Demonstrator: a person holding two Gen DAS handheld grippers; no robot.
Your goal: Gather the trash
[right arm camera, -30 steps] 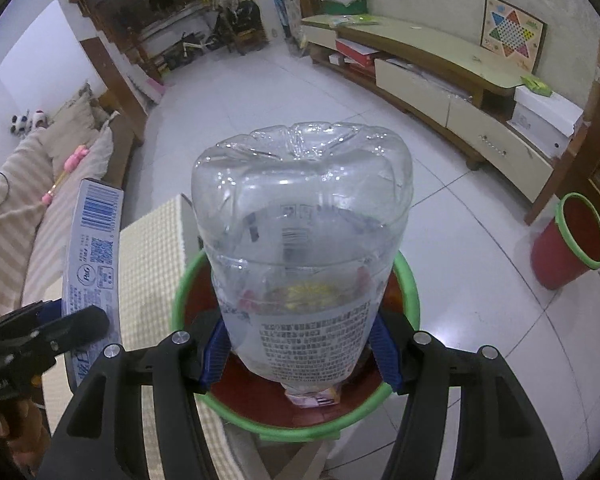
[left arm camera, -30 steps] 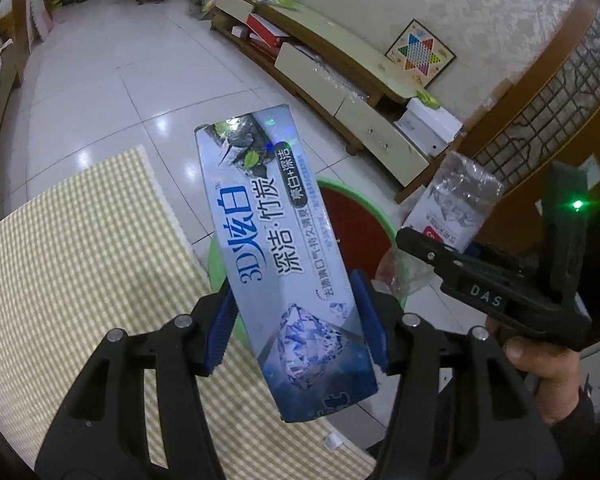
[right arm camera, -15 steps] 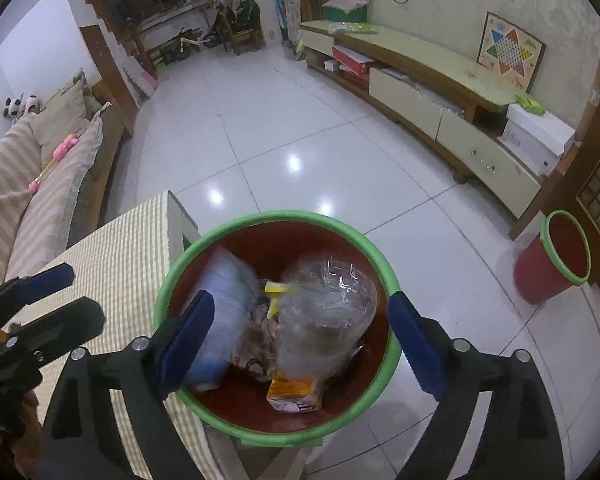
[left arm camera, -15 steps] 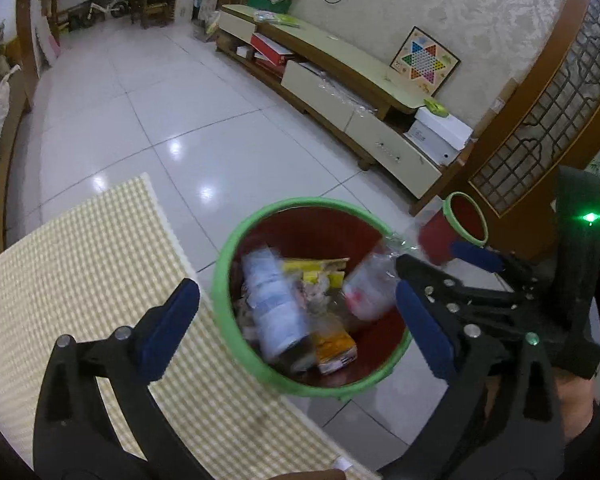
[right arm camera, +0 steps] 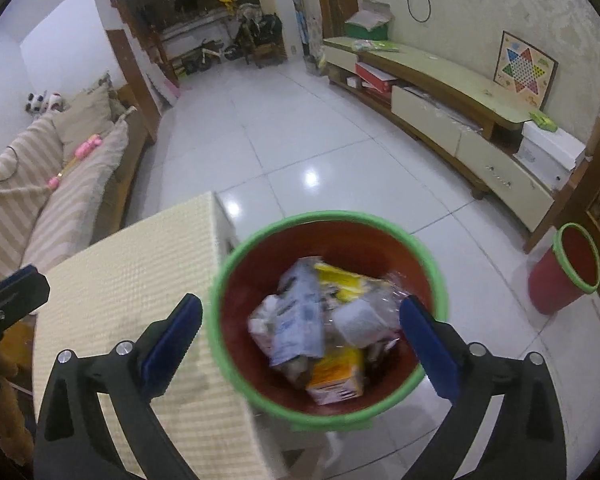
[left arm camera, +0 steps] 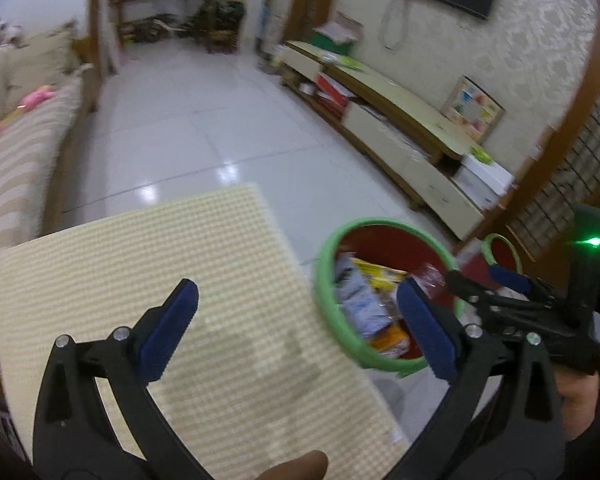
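With the left tongs (left arm camera: 296, 320) gaping empty and the right tongs (right arm camera: 300, 338) opening empty, the light, crushable trash (right arm camera: 320, 332) lies in the green-rimmed bin (right arm camera: 328, 216) beside the counter (left arm camera: 140, 260), best gripped across box sides.

We are finding no text that can be read in either view. We are seeing dark print on the pale carton (right arm camera: 296, 320) lying in the red bin (right arm camera: 328, 218), but motion blur is smearing it past reading, and the same is going for the dark marks on the yellow-orange box (right arm camera: 336, 376) beside it and the yellow wrapper (right arm camera: 340, 280) behind. In the left wrist view the carton (left arm camera: 360, 300) is showing only a grey smudge of print. The star-patterned game board (right arm camera: 524, 68) against the wall is carrying coloured dots only, with no lettering we can make out.
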